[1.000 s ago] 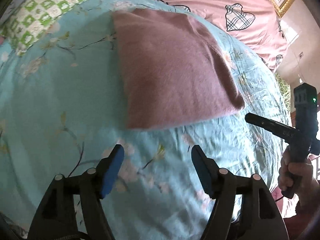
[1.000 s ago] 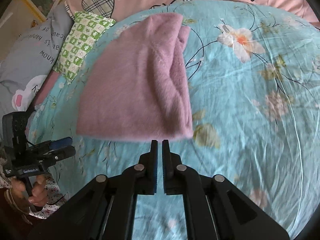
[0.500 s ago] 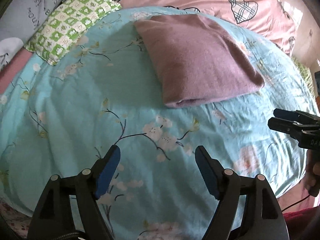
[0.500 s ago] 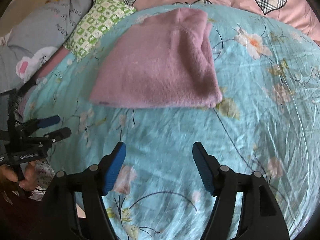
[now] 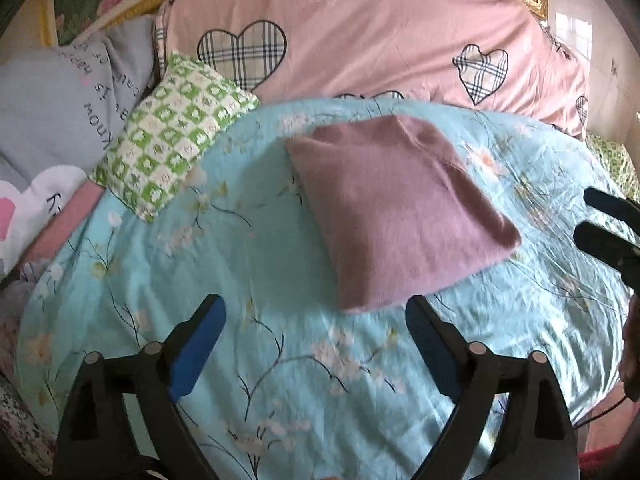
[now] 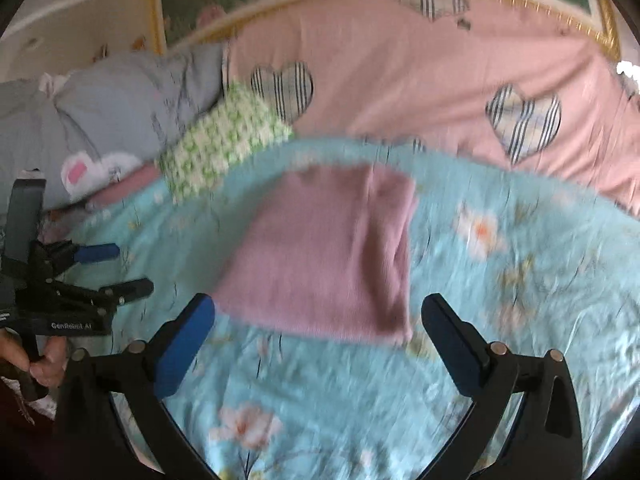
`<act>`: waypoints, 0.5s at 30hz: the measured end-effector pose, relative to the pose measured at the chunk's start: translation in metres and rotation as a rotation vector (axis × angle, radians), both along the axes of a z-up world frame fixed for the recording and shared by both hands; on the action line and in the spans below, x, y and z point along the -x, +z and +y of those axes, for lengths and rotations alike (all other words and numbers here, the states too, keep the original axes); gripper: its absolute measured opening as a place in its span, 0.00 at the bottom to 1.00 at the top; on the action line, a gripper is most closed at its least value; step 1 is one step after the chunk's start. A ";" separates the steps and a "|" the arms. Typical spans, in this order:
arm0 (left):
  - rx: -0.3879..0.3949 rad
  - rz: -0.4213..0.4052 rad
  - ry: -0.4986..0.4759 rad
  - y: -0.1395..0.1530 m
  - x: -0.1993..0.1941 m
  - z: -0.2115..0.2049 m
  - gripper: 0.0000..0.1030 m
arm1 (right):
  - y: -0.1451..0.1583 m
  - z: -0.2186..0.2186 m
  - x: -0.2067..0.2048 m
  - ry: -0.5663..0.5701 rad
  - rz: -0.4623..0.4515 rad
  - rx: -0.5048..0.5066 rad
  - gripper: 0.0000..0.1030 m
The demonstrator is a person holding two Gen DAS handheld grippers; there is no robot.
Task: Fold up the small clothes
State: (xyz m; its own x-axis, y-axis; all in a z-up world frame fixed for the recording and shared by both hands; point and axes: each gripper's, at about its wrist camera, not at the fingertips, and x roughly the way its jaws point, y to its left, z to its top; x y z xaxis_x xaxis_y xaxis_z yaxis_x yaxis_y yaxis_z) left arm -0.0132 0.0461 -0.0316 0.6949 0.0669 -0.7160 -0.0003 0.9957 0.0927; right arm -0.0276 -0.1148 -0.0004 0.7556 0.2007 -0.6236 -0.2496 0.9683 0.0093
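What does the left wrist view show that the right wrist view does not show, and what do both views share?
Only the left wrist view shows the printed letters on the grey pillow sharply, and the right claw entering from the right edge.

Only the right wrist view shows the left claw from the side, held by the left hand; this picture is blurred.

Both views show the folded mauve knit garment lying on the turquoise floral sheet, the green checked pillow, the pink quilt with plaid hearts, and both claws open and empty.
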 end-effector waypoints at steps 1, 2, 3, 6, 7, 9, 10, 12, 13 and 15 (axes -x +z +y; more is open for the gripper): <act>-0.005 0.004 0.004 -0.003 -0.003 -0.001 0.94 | -0.002 0.001 -0.004 0.000 0.021 0.004 1.00; -0.005 0.012 0.005 -0.005 -0.005 -0.001 0.94 | -0.006 0.002 -0.009 0.000 0.060 0.007 1.00; 0.001 0.027 0.008 -0.008 -0.008 -0.001 0.94 | -0.011 0.002 -0.013 -0.003 0.087 0.009 1.00; 0.039 0.074 0.015 -0.021 -0.017 -0.002 0.94 | -0.031 0.002 -0.023 -0.027 0.160 0.012 1.00; 0.044 0.083 0.018 -0.025 -0.019 -0.003 0.94 | -0.038 0.002 -0.024 -0.033 0.181 0.009 1.00; 0.047 0.103 0.023 -0.032 -0.024 -0.005 0.94 | -0.050 0.002 -0.028 -0.044 0.222 0.007 1.00; 0.047 0.116 0.021 -0.036 -0.027 -0.006 0.94 | -0.055 0.003 -0.026 -0.050 0.235 0.007 1.00; 0.050 0.125 0.025 -0.041 -0.033 -0.008 0.94 | -0.063 0.004 -0.027 -0.054 0.259 0.015 1.00; 0.050 0.127 0.029 -0.042 -0.034 -0.009 0.94 | -0.066 0.004 -0.028 -0.057 0.271 0.016 1.00; 0.049 0.128 0.035 -0.044 -0.037 -0.011 0.94 | -0.071 0.002 -0.031 -0.057 0.293 0.006 1.00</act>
State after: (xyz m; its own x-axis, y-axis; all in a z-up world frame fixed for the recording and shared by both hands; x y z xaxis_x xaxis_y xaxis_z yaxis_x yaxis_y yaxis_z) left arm 0.0240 0.0351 -0.0753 0.5955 0.0519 -0.8017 -0.0261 0.9986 0.0453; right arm 0.0037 -0.1123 -0.0709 0.5531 0.1590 -0.8178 -0.1827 0.9809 0.0672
